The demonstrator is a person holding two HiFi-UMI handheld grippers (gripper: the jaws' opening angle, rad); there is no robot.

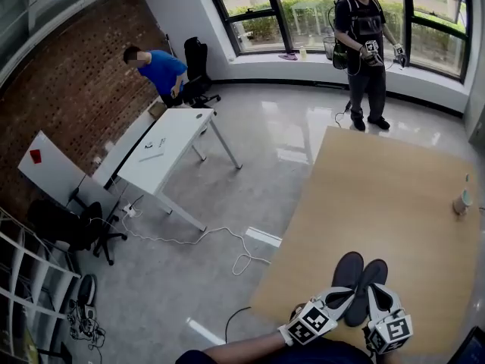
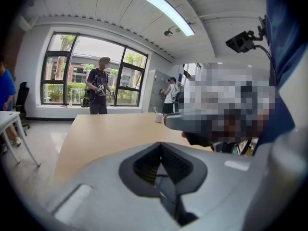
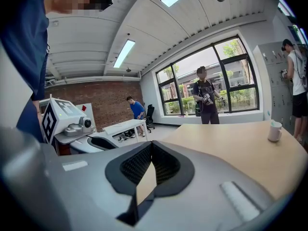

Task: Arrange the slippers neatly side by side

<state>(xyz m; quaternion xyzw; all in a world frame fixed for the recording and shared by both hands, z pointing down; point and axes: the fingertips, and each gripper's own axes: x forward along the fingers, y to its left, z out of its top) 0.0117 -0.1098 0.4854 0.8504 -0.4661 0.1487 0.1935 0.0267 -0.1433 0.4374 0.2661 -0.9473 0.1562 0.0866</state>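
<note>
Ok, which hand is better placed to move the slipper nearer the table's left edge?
Left, probably. The left hand-held gripper, shut, sits at that slipper's heel; the right hand-held gripper is over the other slipper beside it.

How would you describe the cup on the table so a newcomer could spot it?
Start at the large light-wood table. Near its right side, well beyond the two dark slippers at the near end, stands a small cup. It is pale and stands alone, with nothing else close by.
</note>
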